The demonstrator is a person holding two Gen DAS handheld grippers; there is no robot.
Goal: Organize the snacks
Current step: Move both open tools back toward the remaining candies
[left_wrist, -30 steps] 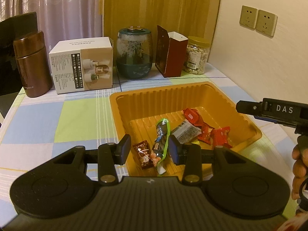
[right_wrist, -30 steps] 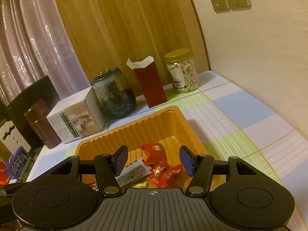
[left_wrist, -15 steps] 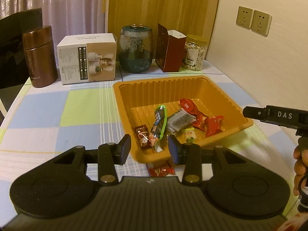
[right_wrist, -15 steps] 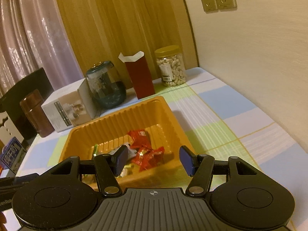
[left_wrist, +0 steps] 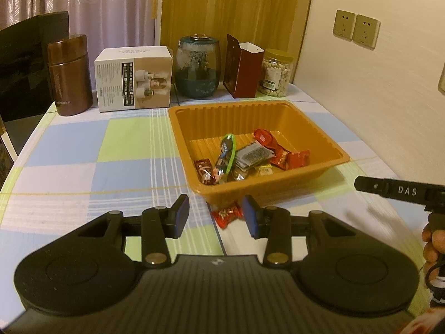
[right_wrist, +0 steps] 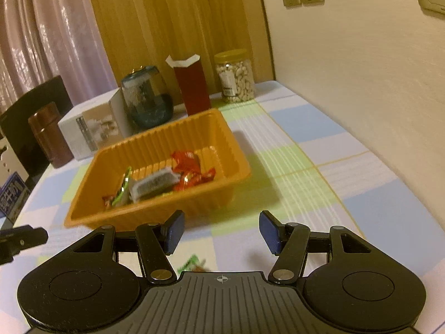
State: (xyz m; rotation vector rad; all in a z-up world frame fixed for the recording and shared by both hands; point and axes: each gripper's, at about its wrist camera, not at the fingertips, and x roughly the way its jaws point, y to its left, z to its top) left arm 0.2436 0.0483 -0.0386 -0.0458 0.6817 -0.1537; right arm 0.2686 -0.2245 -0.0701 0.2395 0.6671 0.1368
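Both hand-held grippers pull back from the orange tray (left_wrist: 317, 172); left hand-held gripper (left_wrist: 215, 215) open above a red snack (left_wrist: 226, 214), right hand-held gripper (right_wrist: 221, 232) open, empty.

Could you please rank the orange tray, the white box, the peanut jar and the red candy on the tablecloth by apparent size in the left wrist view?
1. orange tray
2. white box
3. peanut jar, though it stands farthest back
4. red candy, smallest despite being nearest

White letters "DAS" are showing on the right gripper (left_wrist: 400, 190) body at the frame edge. Print on the white box (left_wrist: 133, 79) and snack wrappers is appearing too small to read.
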